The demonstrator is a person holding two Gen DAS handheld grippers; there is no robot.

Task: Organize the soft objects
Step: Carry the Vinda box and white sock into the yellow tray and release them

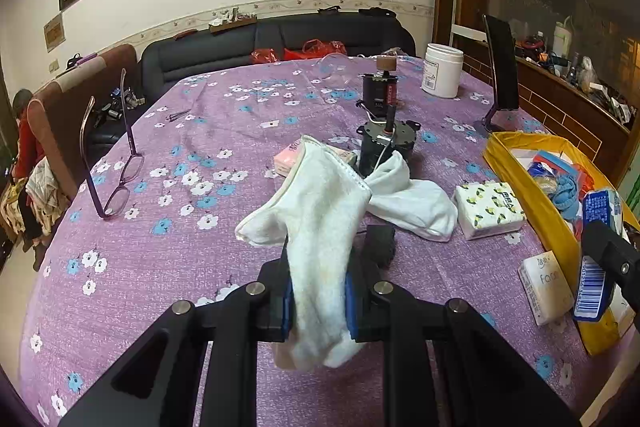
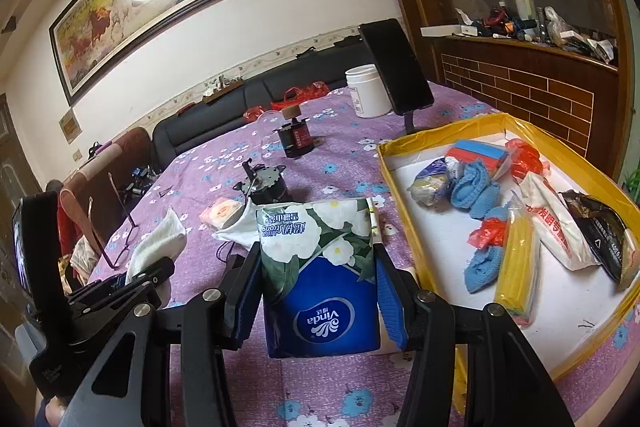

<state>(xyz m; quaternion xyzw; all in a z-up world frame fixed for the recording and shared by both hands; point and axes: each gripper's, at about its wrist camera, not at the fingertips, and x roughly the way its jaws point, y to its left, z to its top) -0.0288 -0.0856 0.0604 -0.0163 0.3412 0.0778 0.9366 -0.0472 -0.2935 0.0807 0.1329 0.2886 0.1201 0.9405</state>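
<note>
The left gripper (image 1: 318, 301) has its fingers clamped on a white sock (image 1: 320, 227) lifted off the table (image 1: 160, 267); the right gripper (image 2: 318, 291) pinches a blue Vinda tissue pack (image 2: 320, 267) just beside the yellow box (image 2: 420, 267), which already holds blue knitted socks (image 2: 476, 189). Farther out, another white sock (image 1: 416, 207), a floral tissue pack (image 1: 488, 209) and a pink pack (image 1: 286, 157) remain

The blue tissue pack (image 2: 320, 279) reads "Vinda" in a white oval, upside down, with "Ultra Strong" near its top. A barcode runs down its side. A white packet (image 1: 546, 287) shows "Fac".
</note>
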